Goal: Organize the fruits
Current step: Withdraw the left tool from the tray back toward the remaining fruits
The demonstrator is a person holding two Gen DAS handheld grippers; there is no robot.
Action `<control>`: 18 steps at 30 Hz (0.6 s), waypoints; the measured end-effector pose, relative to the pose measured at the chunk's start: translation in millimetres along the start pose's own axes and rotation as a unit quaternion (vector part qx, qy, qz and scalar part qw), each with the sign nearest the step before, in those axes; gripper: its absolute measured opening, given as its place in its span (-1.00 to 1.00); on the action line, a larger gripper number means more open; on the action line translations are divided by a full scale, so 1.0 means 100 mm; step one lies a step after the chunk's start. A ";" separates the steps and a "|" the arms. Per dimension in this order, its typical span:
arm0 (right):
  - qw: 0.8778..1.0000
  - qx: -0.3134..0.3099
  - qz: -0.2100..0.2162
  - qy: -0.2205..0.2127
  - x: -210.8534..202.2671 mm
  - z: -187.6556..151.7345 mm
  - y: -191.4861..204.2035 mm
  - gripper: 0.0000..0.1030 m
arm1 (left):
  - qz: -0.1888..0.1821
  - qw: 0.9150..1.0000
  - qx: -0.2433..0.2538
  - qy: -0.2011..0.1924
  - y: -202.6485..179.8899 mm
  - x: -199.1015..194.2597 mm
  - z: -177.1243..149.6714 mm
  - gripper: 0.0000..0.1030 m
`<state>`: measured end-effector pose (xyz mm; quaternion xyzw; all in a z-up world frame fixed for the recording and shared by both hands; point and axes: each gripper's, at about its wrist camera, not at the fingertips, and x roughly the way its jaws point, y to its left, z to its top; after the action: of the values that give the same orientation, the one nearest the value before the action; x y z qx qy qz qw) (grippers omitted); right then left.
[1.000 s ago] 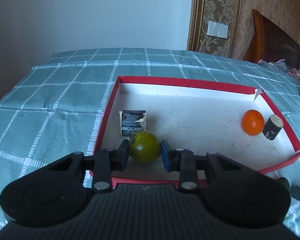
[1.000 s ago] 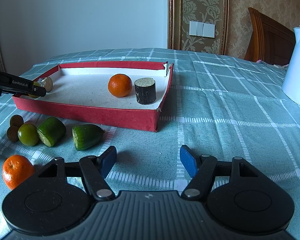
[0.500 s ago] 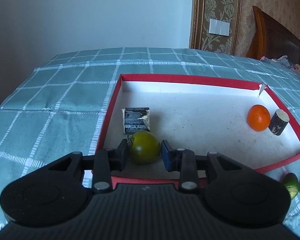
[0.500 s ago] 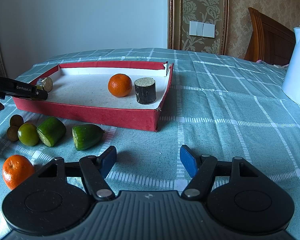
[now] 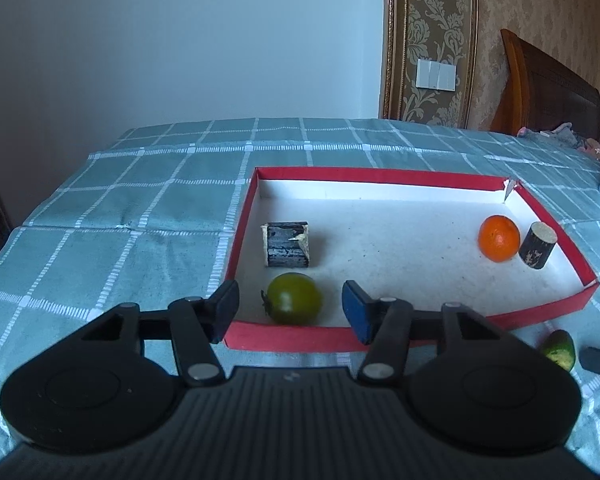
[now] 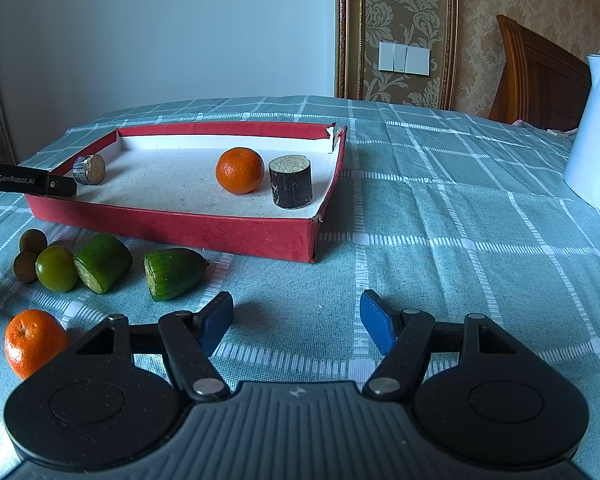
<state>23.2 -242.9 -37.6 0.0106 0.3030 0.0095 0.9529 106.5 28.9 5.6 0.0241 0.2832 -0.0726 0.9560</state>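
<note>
In the left wrist view the left gripper (image 5: 290, 312) is spread open at the near wall of the red tray (image 5: 288, 338), its fingers to either side of a green tomato (image 5: 295, 298) without touching it. The tomato sits on the tray floor just inside that near wall, at 12 o'clock from the gripper; it is round, dull olive-green, with a dark stem at its left. Just behind it lies a dark bark-covered log piece (image 5: 287, 244), close to the tray's left wall. Bare white floor runs toward 2 o'clock up to an orange (image 5: 499, 237) and a small dark log stub (image 5: 537, 245) beside the right wall.

In the right wrist view the right gripper (image 6: 296, 322) hangs open over bare checked tablecloth (image 6: 440, 216), holding nothing. At 10 o'clock, outside the tray, lie two brown balls (image 6: 28, 254), a green tomato (image 6: 56, 268), two cut green chunks (image 6: 138, 266) and a second orange (image 6: 34, 342). A white kettle (image 6: 596, 136) stands at 2 o'clock.
</note>
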 end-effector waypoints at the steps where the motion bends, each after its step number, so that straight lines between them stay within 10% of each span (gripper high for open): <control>1: 1.000 0.000 0.000 0.000 0.00 0.00 0.00 0.35 | -0.002 1.000 -0.002 -0.004 0.01 -0.06 -0.01 0.05; 18: 1.000 0.000 0.000 0.000 0.00 0.00 0.00 0.35 | -0.040 0.999 -0.002 0.004 0.17 -0.74 -0.62 0.29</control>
<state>23.2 -242.7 -37.6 0.0105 0.3032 0.0094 0.9528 14.7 60.1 -5.7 0.0112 0.2877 -0.1098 0.9513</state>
